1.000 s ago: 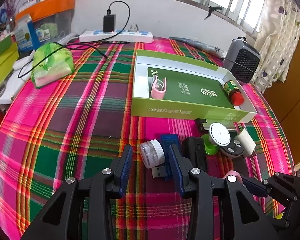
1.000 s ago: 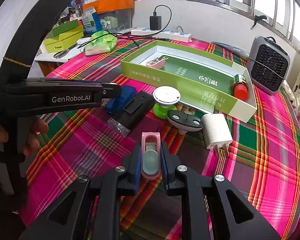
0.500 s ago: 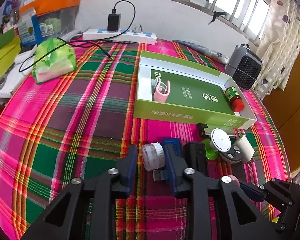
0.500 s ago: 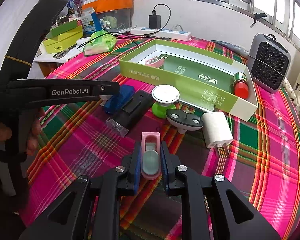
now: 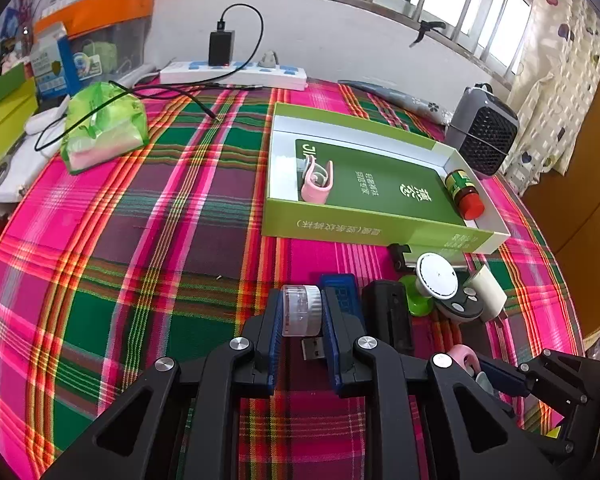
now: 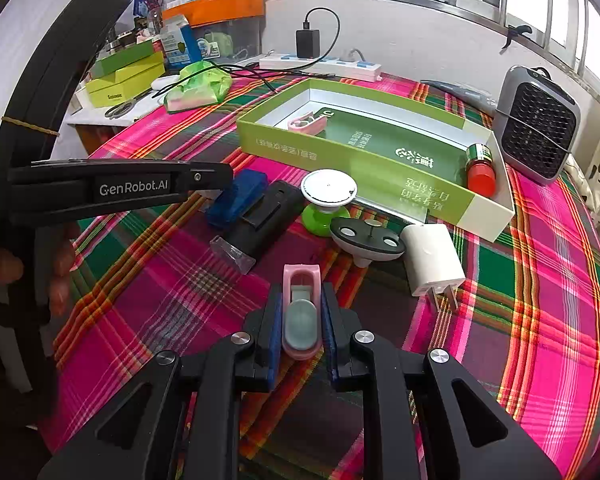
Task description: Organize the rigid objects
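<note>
Now left claw pinches a clear ribbed cap; right claw pinches a pink clip.

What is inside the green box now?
Inside the green box lie a pink clip at one end and a small red-capped bottle at the other, on a green card. What lies under the card is hidden.

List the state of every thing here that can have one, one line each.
left gripper: shut on the clear cap, fingers pressing its sides.
right gripper: shut on the pink clip.
clear cap: gripped.
pink clip: gripped.
green box: open, no lid.
red-capped bottle: lying in the box, capped.
black charger: plugged into the power strip.
</note>
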